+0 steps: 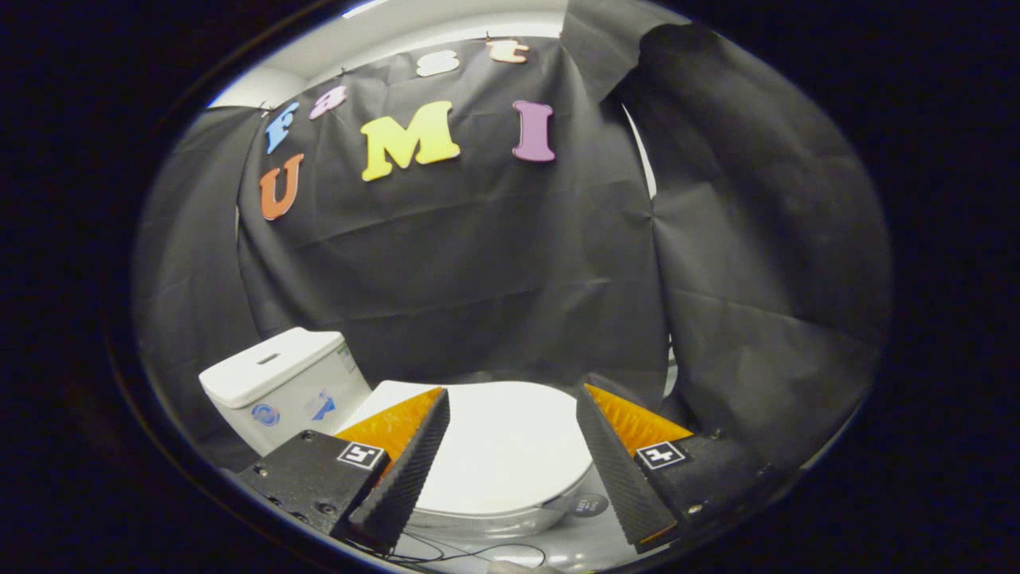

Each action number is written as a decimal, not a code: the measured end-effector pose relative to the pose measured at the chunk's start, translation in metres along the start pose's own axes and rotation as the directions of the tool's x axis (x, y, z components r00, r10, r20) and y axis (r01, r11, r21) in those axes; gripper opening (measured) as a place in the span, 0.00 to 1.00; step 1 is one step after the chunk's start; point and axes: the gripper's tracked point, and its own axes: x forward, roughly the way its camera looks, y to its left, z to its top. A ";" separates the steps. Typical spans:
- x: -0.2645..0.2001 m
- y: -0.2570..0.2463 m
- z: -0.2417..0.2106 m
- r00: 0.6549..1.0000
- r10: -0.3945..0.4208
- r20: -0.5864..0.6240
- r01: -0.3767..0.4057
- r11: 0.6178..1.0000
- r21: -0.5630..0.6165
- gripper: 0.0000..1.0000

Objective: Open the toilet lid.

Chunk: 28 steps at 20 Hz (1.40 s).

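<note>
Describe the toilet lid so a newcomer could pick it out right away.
Start at the white toilet tank against the black cloth wall. Beside it lies the toilet lid, closed flat, seen between the open gripper fingers. Unlike the boxy tank, it is smooth, rounded and low.

toilet lid (502, 446) down, between the spread fingers of gripper (510, 454) | tank (279, 383) beyond the left finger | cloth wall (478, 279) behind both

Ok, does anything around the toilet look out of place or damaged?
Nothing damaged or spilled. The toilet lid lies flat and closed, the tank stands upright behind it. One oddity: thin loose wires trail on the floor in front. The tool is open above the lid.
</note>
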 end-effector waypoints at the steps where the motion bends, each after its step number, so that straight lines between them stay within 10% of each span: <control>1: 0.006 -0.008 -0.010 1.000 -0.002 -0.027 0.003 1.000 0.017 1.00; 11: 0.026 -0.075 -0.108 0.966 -0.023 -0.258 0.103 0.949 0.299 1.00; 28: 0.034 -0.084 -0.173 0.909 0.189 -0.371 0.156 0.672 0.724 0.87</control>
